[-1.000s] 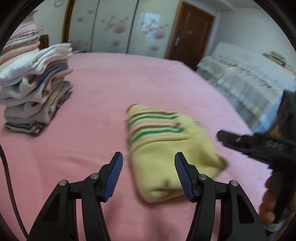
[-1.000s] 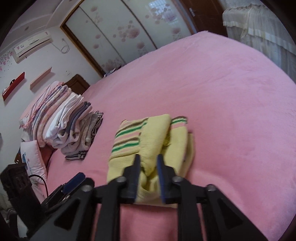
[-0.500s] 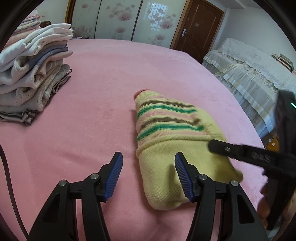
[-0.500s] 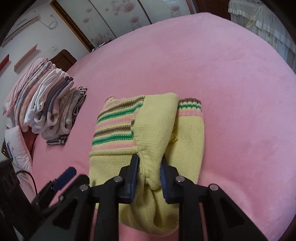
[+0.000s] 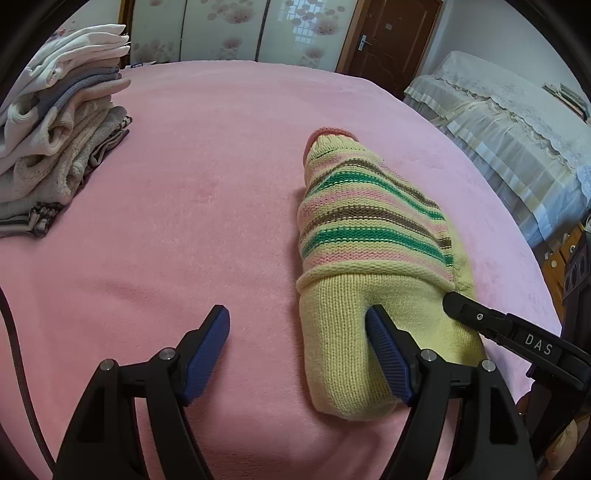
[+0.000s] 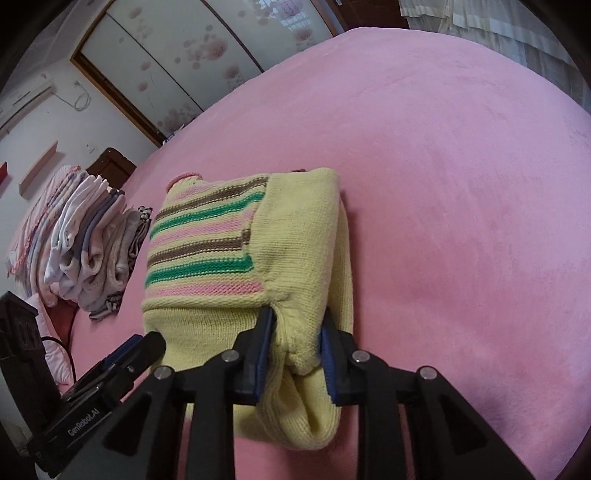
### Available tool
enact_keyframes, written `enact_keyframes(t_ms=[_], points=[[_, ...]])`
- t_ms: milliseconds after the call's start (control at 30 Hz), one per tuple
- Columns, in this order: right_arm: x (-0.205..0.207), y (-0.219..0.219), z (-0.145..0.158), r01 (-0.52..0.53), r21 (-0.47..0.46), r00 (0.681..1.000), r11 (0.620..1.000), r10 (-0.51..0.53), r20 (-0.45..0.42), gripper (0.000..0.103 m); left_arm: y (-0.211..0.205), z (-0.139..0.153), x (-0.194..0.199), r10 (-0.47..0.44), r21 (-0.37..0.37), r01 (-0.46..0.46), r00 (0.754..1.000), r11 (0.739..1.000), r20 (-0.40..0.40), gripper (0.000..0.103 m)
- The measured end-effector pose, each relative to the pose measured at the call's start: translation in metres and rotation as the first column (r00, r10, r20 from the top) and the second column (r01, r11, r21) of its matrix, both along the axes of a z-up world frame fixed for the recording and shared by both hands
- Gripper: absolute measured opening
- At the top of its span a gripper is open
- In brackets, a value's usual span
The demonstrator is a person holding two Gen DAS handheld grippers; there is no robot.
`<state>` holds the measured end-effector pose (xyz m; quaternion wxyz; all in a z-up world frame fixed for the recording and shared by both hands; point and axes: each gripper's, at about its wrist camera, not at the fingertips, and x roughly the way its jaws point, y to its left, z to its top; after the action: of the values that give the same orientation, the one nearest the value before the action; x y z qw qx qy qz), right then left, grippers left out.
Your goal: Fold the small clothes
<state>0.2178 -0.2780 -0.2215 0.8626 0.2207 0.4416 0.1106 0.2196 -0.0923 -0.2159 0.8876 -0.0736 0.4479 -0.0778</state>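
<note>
stack of folded clothes [image 5: 55, 122]: white, grey and beige pieces piled at the far left of the bed, well apart from the sweater; a striped piece at the bottom. seen also in the right wrist view [image 6: 85, 243], left of the sweater.

knit sweater [image 5: 369, 251]: small, pale yellow with green, pink and brown stripes and a pink collar at the far end. lies folded on the bed, right of centre in the left wrist view; in the right wrist view [image 6: 229, 254] a plain yellow layer is folded over its right side.

left gripper [image 5: 297, 332]: jaws spread wide, holding nothing. left blue pad over bare blanket, right blue pad [image 5: 388, 350] touching the near yellow end of the sweater.

right gripper [image 6: 295, 332]: jaws drawn close, pinching a fold of yellow knit at the near edge of the sweater. its black finger, marked "das", shows at the sweater's right edge in the left wrist view [image 5: 498, 328].

pink blanket [image 5: 192, 192]: plush, covers the whole bed.

room: sliding wardrobe doors [image 5: 229, 29] with a flower print beyond the bed; brown wooden door [image 5: 391, 40] to their right; furniture under a white lace cover [image 5: 509, 122] at right; wall air conditioner [image 6: 26, 99] in the right wrist view.
</note>
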Motion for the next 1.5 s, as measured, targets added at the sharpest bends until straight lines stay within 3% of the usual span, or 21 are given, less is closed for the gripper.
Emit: enact_keyframes(t_ms=[100,233,300,367,567,733,900,1000,1067,1167,1267,1500], points=[[-0.004,0.006,0.006,-0.008,-0.062,1.000,0.998,0.010,0.022,0.028,0.002,0.002,0.002,-0.008,0.005,0.008,1.000,1.000,-0.011,0.077],[-0.010,0.013,0.017,-0.003,-0.134,0.999,0.991,0.010,0.046,0.044,0.003,0.012,-0.004,-0.029,0.014,0.030,1.000,0.999,-0.009,0.077],[-0.014,0.011,0.023,-0.006,-0.128,0.998,0.992,0.013,0.057,0.044,0.006,0.017,-0.009,-0.033,0.006,0.033,0.999,0.999,-0.002,0.077],[-0.019,0.011,0.029,-0.005,-0.127,0.998,0.992,0.014,0.068,0.044,0.008,0.022,-0.018,-0.034,0.010,0.033,0.999,0.999,0.013,0.085],[-0.030,0.021,0.037,-0.046,-0.163,0.995,0.986,0.059,0.078,0.044,0.001,0.017,-0.052,-0.100,0.035,0.100,0.995,0.994,-0.007,0.085],[-0.034,0.033,0.030,-0.074,-0.212,0.994,0.974,0.088,0.060,0.044,-0.023,0.000,-0.063,-0.156,0.121,0.158,0.987,0.980,-0.030,0.085],[-0.034,0.029,0.025,-0.062,-0.197,0.996,0.979,0.074,0.055,0.044,-0.024,-0.003,-0.050,-0.078,0.096,0.079,0.997,0.992,-0.014,0.085],[-0.031,0.026,0.019,-0.059,-0.192,0.997,0.980,0.067,0.039,0.044,-0.011,-0.008,-0.040,-0.020,0.029,0.021,0.998,0.999,-0.053,0.077],[-0.031,0.023,0.016,-0.058,-0.168,0.997,0.984,0.065,0.036,0.044,-0.004,-0.013,-0.038,-0.010,-0.006,0.009,0.997,1.000,-0.073,0.058],[-0.029,0.022,0.010,-0.056,-0.146,0.998,0.988,0.060,0.023,0.043,0.006,-0.017,-0.041,-0.003,-0.048,-0.001,0.997,0.999,-0.078,0.046],[-0.026,0.022,0.001,-0.056,-0.129,0.998,0.990,0.056,0.003,0.043,0.009,-0.019,-0.042,-0.016,-0.060,0.011,0.997,0.998,-0.080,0.043],[-0.026,0.015,-0.010,-0.051,-0.088,0.999,0.995,0.050,-0.013,0.043,0.005,-0.021,-0.041,-0.093,0.007,0.094,0.994,0.996,-0.050,0.042]])
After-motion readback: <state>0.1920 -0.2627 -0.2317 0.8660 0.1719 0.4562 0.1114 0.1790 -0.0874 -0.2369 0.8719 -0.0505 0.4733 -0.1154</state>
